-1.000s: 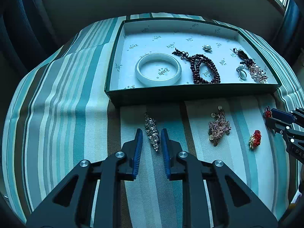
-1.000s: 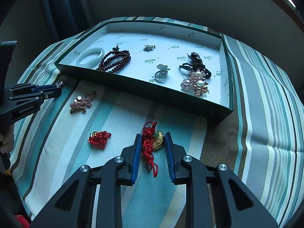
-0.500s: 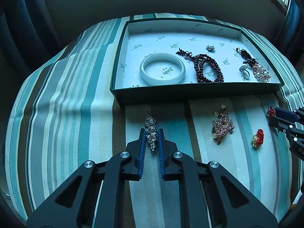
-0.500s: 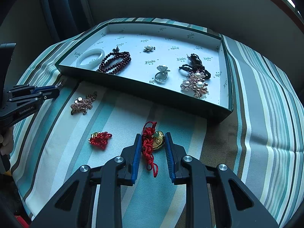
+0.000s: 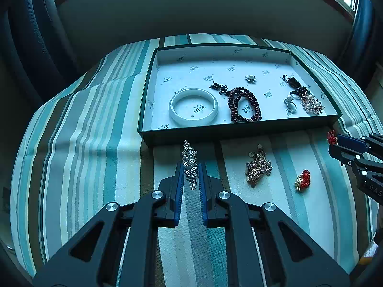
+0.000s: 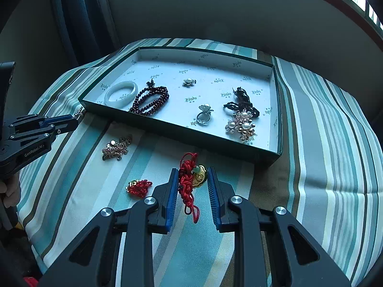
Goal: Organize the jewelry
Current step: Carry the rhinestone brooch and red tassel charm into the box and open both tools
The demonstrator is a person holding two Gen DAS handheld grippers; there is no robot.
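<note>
Left gripper is clamped on a silver crystal brooch, blue pads pressing both its sides; brooch tip pokes out toward the near wall of the green tray. Whether the brooch is clear of the striped cloth I cannot tell. Same view: tray holds a white bangle, dark red bead bracelet, small pearl flower, ring and pearl brooch. On the cloth, right of the gripper: gold chain cluster, then a small red knot charm. Right gripper's tips enter at the right edge.

Right wrist view: right gripper is narrowed around a red knotted cord with gold pendant. Left pad touches the cord, right pad sits just beside the pendant; looks like a pinch. Charm lies to its left, chain cluster further left. Left gripper comes in from the left edge, near the tray corner.
</note>
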